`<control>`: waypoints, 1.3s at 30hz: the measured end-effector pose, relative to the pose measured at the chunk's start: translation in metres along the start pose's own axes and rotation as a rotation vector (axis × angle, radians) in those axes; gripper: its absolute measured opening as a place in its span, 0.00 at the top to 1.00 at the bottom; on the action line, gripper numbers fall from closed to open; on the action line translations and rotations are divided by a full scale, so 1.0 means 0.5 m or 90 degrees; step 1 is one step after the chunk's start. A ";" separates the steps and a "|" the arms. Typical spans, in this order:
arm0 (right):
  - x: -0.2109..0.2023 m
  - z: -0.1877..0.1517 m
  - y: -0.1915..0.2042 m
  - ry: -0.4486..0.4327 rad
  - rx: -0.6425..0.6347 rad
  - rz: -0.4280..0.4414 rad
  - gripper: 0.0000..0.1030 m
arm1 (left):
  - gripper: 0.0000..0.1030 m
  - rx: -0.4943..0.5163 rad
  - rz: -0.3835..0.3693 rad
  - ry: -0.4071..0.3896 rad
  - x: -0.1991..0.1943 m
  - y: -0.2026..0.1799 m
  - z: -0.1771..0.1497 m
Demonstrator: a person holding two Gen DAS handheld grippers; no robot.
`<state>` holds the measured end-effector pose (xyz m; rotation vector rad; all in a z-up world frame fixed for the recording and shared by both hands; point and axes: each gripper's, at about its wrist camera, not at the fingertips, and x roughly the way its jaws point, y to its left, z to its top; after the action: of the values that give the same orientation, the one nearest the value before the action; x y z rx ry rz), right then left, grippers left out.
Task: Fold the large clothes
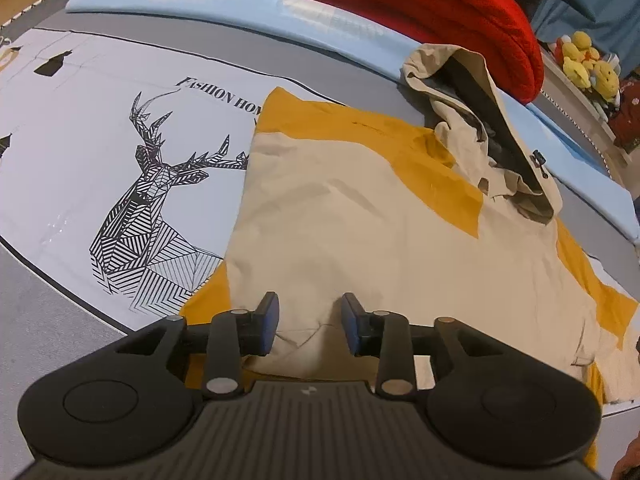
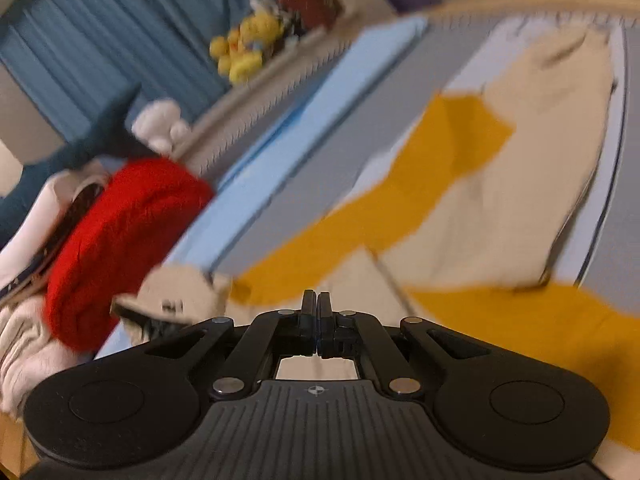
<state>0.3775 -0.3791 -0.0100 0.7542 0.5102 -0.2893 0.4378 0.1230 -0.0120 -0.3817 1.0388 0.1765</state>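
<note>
My left gripper [image 1: 308, 322] is matte black — ribbed housing, two round side discs, silver pivot pins, blue pads [image 1: 271, 312] on the jaws. My right gripper [image 2: 317, 320] matches — same ribs, discs, pins, a small crosshair mark.

Left wrist view: mounted behind the left gripper [image 1: 308, 324], angled steeply down, close above the beige-and-mustard hooded jacket [image 1: 360, 216] spread on the deer-printed pale-blue bedsheet [image 1: 80, 140], facing the bed's far edge. Right wrist view: behind the right gripper [image 2: 317, 308], tilted shallower, rolled sideways, blurred, low over the same jacket [image 2: 500, 200]. Shared: jacket, folded red blanket [image 1: 440, 16], yellow plush toys [image 1: 588, 64], pale-blue bed edge.
</note>
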 end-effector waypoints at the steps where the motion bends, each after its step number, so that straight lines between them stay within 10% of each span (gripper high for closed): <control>1: 0.010 0.006 -0.004 0.011 -0.001 -0.011 1.00 | 0.62 -0.001 0.000 0.001 0.001 0.002 0.000; 5: 0.093 -0.020 -0.054 0.181 0.060 -0.004 0.91 | 0.61 -0.006 0.001 0.003 0.003 0.003 0.000; 9: 0.135 -0.050 -0.061 0.229 0.037 -0.019 0.54 | 0.61 -0.002 -0.002 0.007 0.007 -0.003 -0.002; 14: 0.157 -0.058 -0.052 0.260 0.032 0.008 0.53 | 0.61 0.002 -0.003 0.010 0.009 -0.001 -0.003; 15: 0.162 -0.057 -0.051 0.261 0.020 0.012 0.60 | 0.61 0.003 -0.003 0.010 0.010 0.000 -0.003; 16: 0.159 -0.058 -0.048 0.259 0.016 0.019 0.94 | 0.61 0.005 -0.001 0.011 0.011 0.000 -0.003; 19: 0.117 -0.034 -0.032 0.198 0.008 0.016 0.98 | 0.61 0.009 0.002 0.015 0.014 0.000 -0.005; 24: 0.039 0.004 0.017 0.083 -0.049 0.019 0.98 | 0.59 0.032 0.013 0.023 0.021 -0.008 -0.014; 29: 0.070 -0.003 -0.031 0.088 -0.072 -0.201 0.87 | 0.59 0.052 0.020 0.031 0.027 -0.015 -0.024; 33: 0.058 0.013 -0.028 0.055 -0.067 -0.089 0.87 | 0.59 0.082 0.038 0.052 0.051 -0.015 -0.041; 36: 0.101 0.001 -0.020 0.143 -0.061 0.025 0.69 | 0.59 0.097 0.048 0.056 0.056 -0.015 -0.047; 39: 0.150 -0.032 -0.052 0.250 -0.040 -0.021 0.67 | 0.59 0.083 0.038 0.038 0.034 -0.022 -0.039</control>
<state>0.4240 -0.3909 -0.0749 0.7451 0.8988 -0.1547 0.4342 0.1048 -0.0329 -0.2383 1.1148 0.1509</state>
